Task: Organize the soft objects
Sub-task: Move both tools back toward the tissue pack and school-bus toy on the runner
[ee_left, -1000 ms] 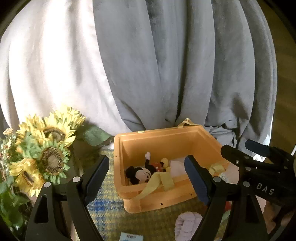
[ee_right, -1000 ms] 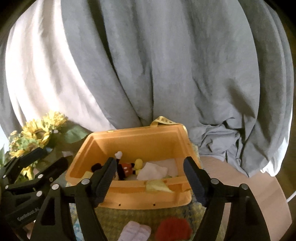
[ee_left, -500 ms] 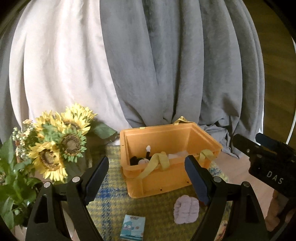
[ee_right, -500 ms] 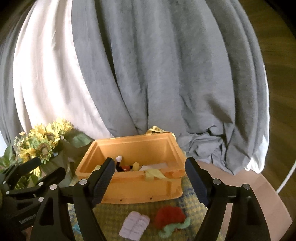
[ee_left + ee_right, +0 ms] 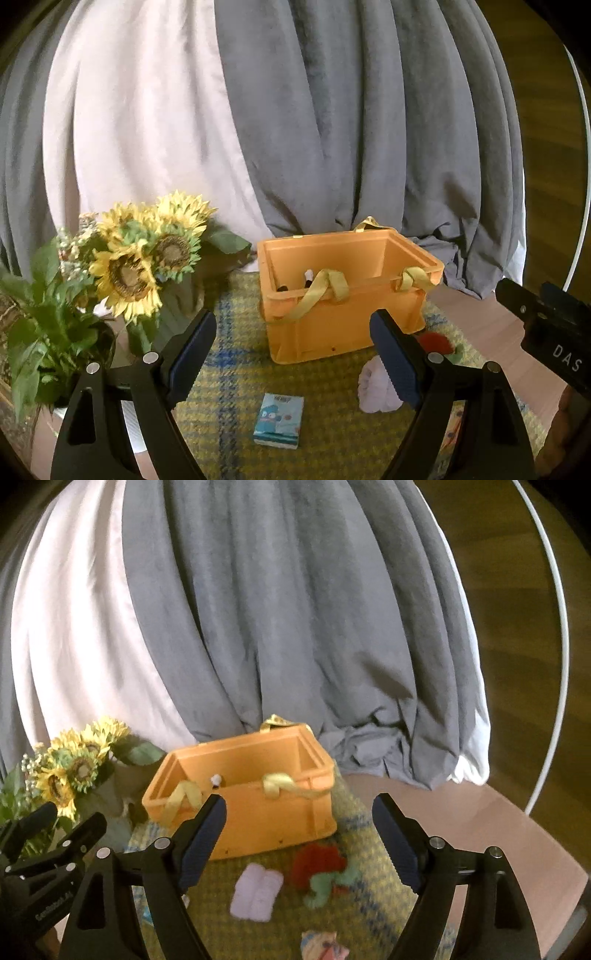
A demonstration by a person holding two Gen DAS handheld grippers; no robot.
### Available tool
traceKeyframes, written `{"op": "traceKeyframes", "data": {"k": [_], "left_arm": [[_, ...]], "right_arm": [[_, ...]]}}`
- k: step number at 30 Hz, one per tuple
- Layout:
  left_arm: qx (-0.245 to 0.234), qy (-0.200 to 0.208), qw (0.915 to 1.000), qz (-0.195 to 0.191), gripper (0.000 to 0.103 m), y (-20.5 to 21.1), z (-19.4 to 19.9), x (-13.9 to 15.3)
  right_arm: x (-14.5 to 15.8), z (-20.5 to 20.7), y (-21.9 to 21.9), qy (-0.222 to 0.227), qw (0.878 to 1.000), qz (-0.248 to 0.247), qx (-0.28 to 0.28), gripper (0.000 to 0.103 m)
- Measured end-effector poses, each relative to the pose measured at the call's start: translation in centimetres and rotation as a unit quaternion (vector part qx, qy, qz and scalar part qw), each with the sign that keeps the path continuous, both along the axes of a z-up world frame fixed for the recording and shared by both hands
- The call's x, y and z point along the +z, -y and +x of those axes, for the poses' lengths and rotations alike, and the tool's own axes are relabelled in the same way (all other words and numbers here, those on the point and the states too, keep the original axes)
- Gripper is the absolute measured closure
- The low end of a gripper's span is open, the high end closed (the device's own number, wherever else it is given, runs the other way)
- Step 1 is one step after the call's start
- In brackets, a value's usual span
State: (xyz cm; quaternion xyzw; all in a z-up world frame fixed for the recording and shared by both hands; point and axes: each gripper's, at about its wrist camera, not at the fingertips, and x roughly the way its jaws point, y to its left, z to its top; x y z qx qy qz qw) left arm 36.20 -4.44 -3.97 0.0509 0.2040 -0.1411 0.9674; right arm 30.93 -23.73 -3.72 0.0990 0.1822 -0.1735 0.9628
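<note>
An orange bin (image 5: 343, 317) (image 5: 258, 812) with yellow straps stands on a plaid mat (image 5: 236, 373); a mouse plush peeks over its rim (image 5: 308, 275). On the mat in front lie a lilac fluffy cloth (image 5: 256, 891) (image 5: 373, 387), a red and green plush (image 5: 321, 871) (image 5: 436, 341), a teal packet (image 5: 279, 419) and a small patterned pouch (image 5: 323, 947). My left gripper (image 5: 293, 354) and right gripper (image 5: 299, 840) are both open and empty, held back from the bin above the mat.
A sunflower bouquet (image 5: 140, 251) and green plant (image 5: 40, 332) stand left of the bin. Grey and white curtains (image 5: 277, 609) hang behind. The round wooden table's edge (image 5: 535, 849) lies to the right.
Both grippers have pulled back and away from the bin; it now looks smaller, and the cloth, packet and red plush on the mat have come into view.
</note>
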Motion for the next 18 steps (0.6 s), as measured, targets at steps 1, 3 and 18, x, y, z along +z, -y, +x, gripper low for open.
{"op": "traceKeyframes", "data": {"k": [1,3,18], "left_arm": [[0.001,0.002,1.0000,0.003,0.018,-0.1,-0.3,-0.2],[0.003,0.004,1.0000,0.007,0.018,-0.4,-0.8,-0.6],[-0.007,-0.040,0.9986,0.035,0.017,-2.0,-2.7,-5.9]], "right_arm": [[-0.2,-0.2,-0.1,-0.003,1.000,0.003,0.000,0.021],[-0.9,-0.6,-0.2,-0.009,1.000,0.012,-0.006,0.021],[-6.2,-2.5,-1.3,-0.073,0.996,0.039,-0.034,0.021]]}}
